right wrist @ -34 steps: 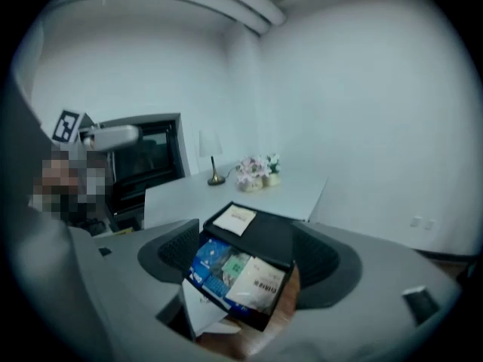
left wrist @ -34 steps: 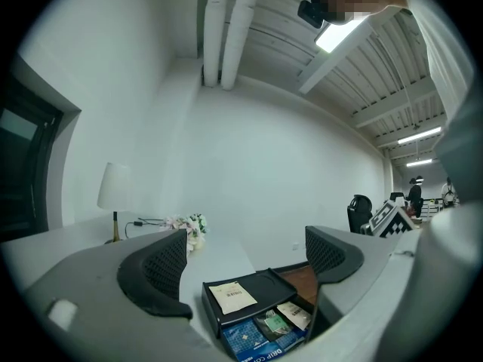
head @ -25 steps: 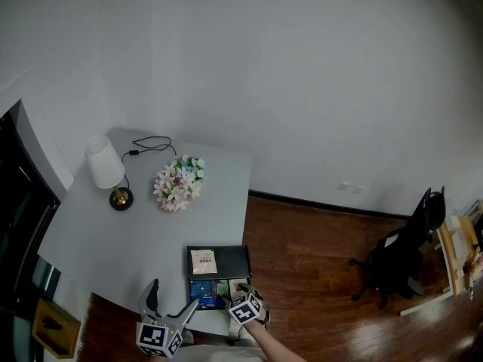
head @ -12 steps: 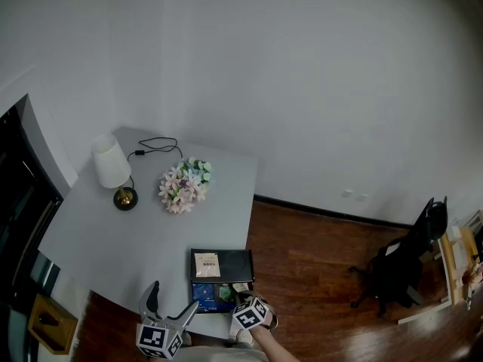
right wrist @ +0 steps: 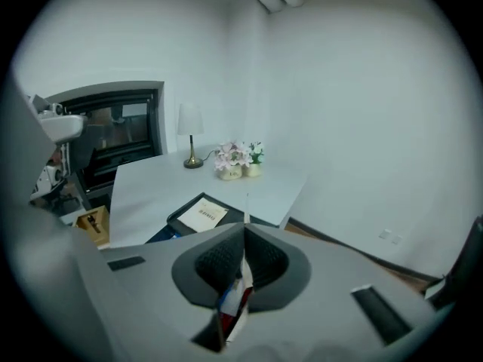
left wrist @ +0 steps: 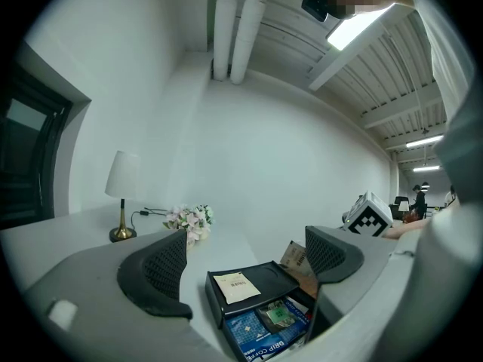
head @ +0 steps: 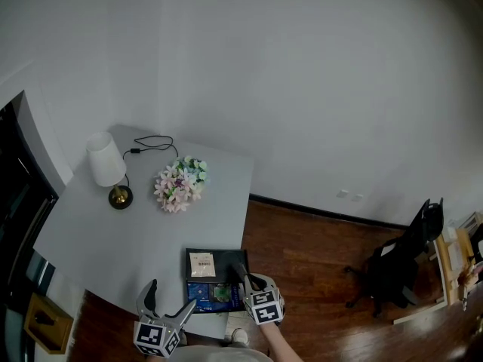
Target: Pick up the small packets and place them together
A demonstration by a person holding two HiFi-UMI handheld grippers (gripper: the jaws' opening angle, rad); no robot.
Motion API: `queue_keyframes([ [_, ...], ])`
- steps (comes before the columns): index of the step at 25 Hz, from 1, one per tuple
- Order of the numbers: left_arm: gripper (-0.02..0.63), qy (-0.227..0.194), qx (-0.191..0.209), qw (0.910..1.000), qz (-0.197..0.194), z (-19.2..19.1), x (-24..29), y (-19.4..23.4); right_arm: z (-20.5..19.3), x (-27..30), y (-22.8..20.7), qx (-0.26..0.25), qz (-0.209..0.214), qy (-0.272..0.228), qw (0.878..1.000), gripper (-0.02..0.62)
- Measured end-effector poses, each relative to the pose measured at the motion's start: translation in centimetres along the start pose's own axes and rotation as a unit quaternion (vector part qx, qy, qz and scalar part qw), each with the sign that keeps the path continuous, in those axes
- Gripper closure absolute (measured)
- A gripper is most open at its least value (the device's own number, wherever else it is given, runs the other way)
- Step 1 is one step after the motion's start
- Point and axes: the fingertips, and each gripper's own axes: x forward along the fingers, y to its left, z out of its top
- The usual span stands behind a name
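The head view looks steeply down on 1 grey table against a white wall, with both grippers at the near edge. The left gripper hovers over the table's near edge with its jaws spread wide and nothing between them. The right gripper is raised above 1 black tray, but from here its jaws are too small to read.

The right gripper view settles that. The right gripper has its 2 pads pressed together on 1 thin packet seen edge-on. This held packet shows a white edge above the pads and red and blue print below them.

The left gripper view shows the flat face of the same held packet: tan, with a dark printed block, in the air just beyond the tray's far corner. Here the left gripper is plainly open and clear of everything. The right gripper's marker cube shows at the right of this view.

Only this view shows the low detail. 1 beige packet lies flat in the black tray. Just in front of the tray is 1 blue carton printed DRIP COFFEE, with 1 green packet on top of it.

Farther back on the table stand 1 lamp with a white shade and 1 bunch of flowers, well apart from the tray. Only the head view shows 1 black office chair on the wooden floor.
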Motion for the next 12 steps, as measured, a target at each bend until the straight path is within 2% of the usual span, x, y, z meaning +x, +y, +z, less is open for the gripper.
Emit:
queue_keyframes([
  [4,0.118,-0.002,-0.001,1.0000,-0.003,0.0,0.1,-0.3,1.2,3.7,-1.5,-0.001,-0.025,0.009,1.000,0.592],
  [8,0.118,0.000,0.000,1.0000,0.000,0.0,-0.1,-0.3,0.0,8.0,-0.7,-0.014,-0.032,0.051,0.998,0.592],
  [12,0.118,0.003,0.000,0.9999,0.010,-0.1,-0.7,0.5,-2.1,11.2,1.8,0.042,-0.020,0.082,0.996,0.591],
])
